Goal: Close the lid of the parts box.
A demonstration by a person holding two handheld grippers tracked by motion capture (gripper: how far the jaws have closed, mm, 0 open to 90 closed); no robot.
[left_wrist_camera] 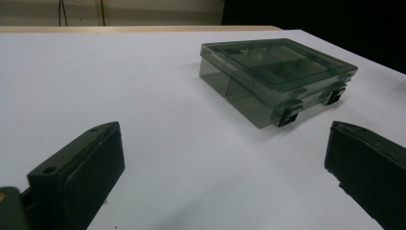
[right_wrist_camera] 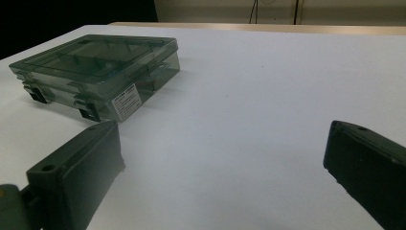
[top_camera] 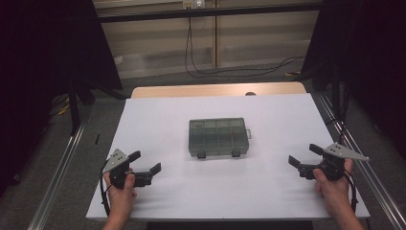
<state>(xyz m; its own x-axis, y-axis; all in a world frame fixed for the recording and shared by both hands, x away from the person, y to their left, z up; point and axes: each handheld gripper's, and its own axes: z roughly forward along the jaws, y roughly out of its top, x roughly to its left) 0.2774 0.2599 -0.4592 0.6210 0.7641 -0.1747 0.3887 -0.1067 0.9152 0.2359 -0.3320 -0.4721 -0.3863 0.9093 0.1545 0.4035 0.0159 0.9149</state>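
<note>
The left hand (top_camera: 122, 189) comes in from the near edge at the left and grips the body of the left hand-held gripper (top_camera: 145, 162), which points right and slightly far, its two black jaws spread wide apart with nothing between them. The right hand (top_camera: 335, 184) comes in at the near right and holds the right hand-held gripper (top_camera: 304, 154), which points left, its jaws likewise wide apart and empty. Both sit low over the counter (top_camera: 215, 187), well apart from each other, each with its grey three-cornered plate on top.
</note>
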